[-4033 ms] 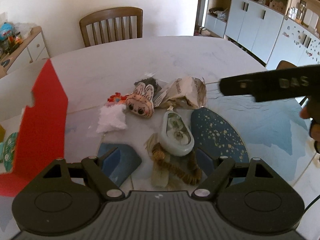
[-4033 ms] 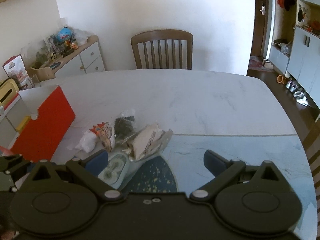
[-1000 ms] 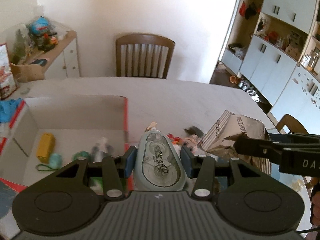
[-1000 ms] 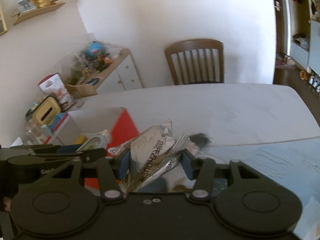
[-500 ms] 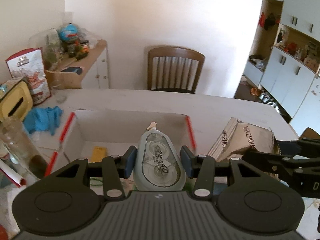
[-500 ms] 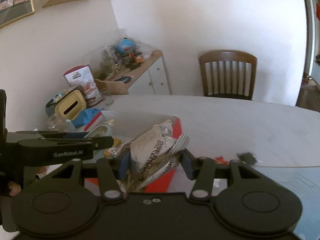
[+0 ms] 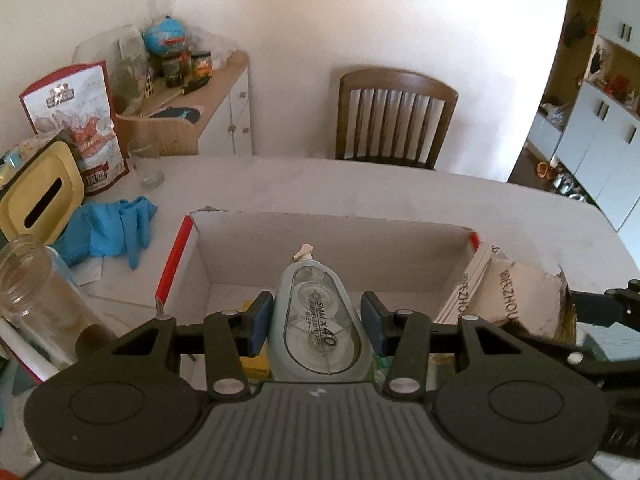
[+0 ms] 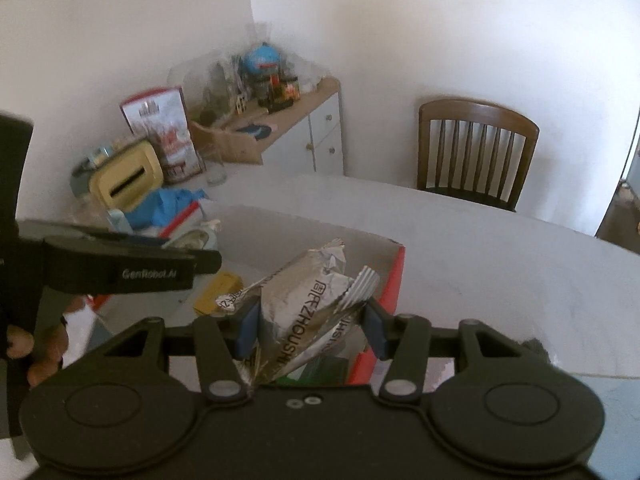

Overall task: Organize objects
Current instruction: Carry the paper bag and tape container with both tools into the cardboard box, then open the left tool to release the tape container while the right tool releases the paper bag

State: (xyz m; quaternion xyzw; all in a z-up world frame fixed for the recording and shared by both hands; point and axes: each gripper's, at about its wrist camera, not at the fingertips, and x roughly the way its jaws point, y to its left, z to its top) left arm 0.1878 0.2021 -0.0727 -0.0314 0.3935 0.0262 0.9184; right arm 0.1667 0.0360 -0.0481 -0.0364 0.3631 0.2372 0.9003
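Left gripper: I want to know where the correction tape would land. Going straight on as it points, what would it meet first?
Probably the box, its floor or far wall; depth is unclear.

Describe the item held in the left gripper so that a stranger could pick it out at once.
Start at the white table and find the open box with red outer walls on it. Above that box the left gripper holds a correction tape dispenser. It is a pale blue-grey teardrop with a clear window showing two reels, unlike the crinkled silver snack packet in the right gripper.
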